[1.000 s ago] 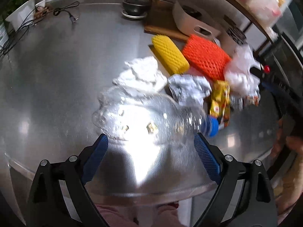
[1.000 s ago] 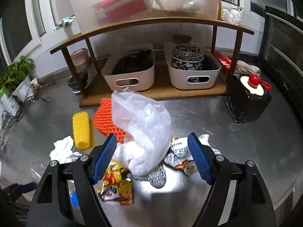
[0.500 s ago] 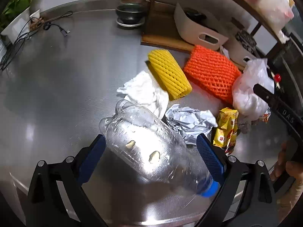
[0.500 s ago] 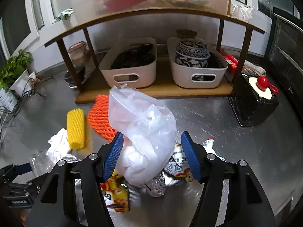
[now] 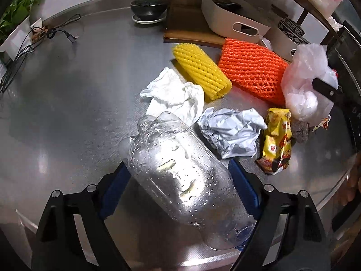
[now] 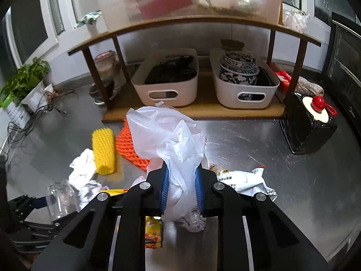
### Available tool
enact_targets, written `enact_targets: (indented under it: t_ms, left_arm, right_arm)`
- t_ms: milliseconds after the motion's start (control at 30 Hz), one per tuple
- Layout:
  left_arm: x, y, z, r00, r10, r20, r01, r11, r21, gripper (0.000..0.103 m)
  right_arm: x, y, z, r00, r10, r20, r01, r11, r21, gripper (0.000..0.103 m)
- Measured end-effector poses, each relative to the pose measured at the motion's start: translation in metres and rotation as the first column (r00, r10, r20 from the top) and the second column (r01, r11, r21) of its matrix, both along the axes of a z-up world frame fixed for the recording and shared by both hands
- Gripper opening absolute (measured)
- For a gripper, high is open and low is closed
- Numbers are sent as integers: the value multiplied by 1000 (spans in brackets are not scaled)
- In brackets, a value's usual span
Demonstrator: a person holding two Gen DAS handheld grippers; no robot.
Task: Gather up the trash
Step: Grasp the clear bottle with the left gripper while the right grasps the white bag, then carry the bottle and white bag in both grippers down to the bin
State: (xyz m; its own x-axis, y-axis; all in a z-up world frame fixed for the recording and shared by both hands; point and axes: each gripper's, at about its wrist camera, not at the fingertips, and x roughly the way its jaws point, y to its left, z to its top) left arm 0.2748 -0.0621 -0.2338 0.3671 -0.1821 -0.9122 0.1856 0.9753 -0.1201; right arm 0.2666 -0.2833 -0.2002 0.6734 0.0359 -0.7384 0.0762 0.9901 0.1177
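Observation:
My left gripper [image 5: 178,185] is shut on a clear plastic bottle [image 5: 180,176] with a blue cap, held tilted above the steel counter. My right gripper [image 6: 181,187] is shut on a white plastic bag [image 6: 171,144], which also shows in the left wrist view [image 5: 306,85]. On the counter lie a white tissue [image 5: 176,94], crumpled paper [image 5: 232,133], a yellow snack wrapper [image 5: 276,144], a yellow foam net [image 5: 200,70], an orange foam net [image 5: 250,70], a foil ball [image 6: 194,222] and a silver wrapper [image 6: 243,183].
A wooden shelf [image 6: 191,110] at the back holds two white bins [image 6: 167,83] and bowls. A black box with a red knob [image 6: 309,124] stands right. Cables [image 5: 56,33] and a plant [image 5: 15,13] sit far left. The counter's front edge [image 5: 158,264] is close.
My left gripper closed on the bottle and lifted it toward the camera. My right gripper closed on the white bag.

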Motion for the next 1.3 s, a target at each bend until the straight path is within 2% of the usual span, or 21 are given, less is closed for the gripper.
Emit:
enact_targets:
  t_ms: [367,767,1133,1300]
  left_arm:
    - [-37,18,6,1000,-14,17,14,999,41,81]
    - [-98,32,8,998,-49,50,46,997,68,81]
    - [-162,38,-1,995,-86,44,83,994,72,81]
    - [-184,42,-19,995,-102,10,101,992,72,81]
  right_arm:
    - [-46,24,22,998,50,42,-49,999,-13,20]
    - [-131,48,10,998,67,17,-67,997,24,20]
    - [-193,70,-28,991,99,-89,-95,994,50,20]
    - [-208,78,-53,982,110,-152,-99,992,74,20]
